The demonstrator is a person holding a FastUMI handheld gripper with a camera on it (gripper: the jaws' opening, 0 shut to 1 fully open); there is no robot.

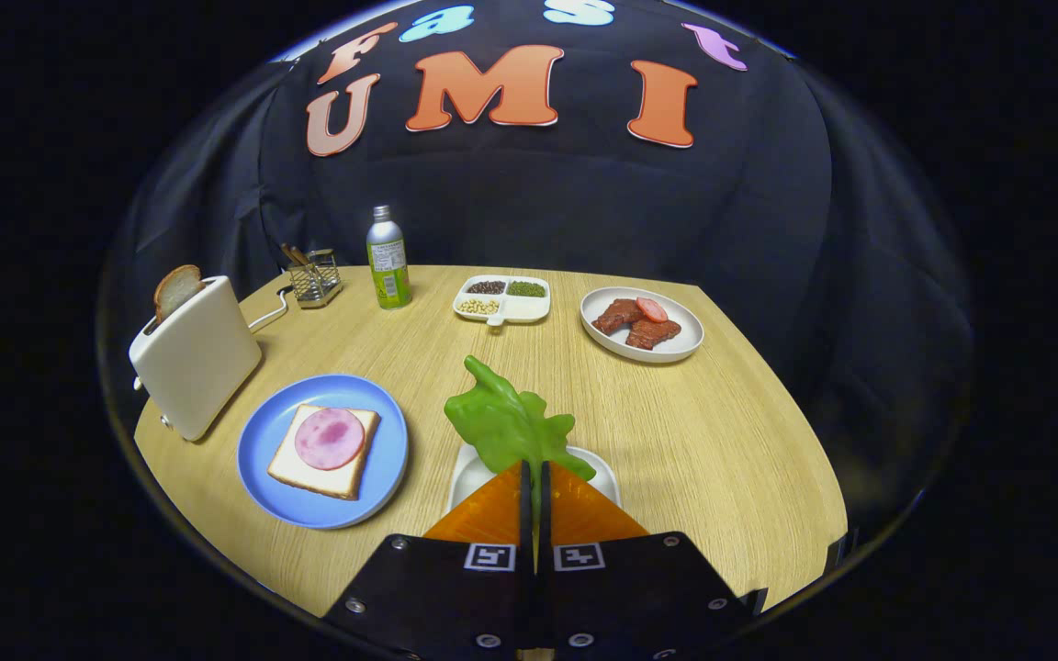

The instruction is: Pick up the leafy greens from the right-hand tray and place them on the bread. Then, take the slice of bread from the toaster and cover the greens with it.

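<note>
My gripper (pixel 534 470) is shut on the leafy greens (pixel 503 419), whose leaf sticks up and forward from between the fingertips. They hang just above a small white tray (pixel 471 474) that lies under the fingers. Left of the fingers, a blue plate (pixel 258 441) holds a slice of bread (pixel 296 468) with a round of pink ham (pixel 330 438) on top. Farther left stands a white toaster (pixel 196 358) with a second bread slice (pixel 177 289) poking out of its slot.
Beyond the greens are a white divided dish of beans and seeds (pixel 502 299), a white plate of meat pieces (pixel 687 341), a green-labelled bottle (pixel 388 259) and a small wire basket (pixel 315 277). The round wooden table (pixel 722 441) drops off at the right.
</note>
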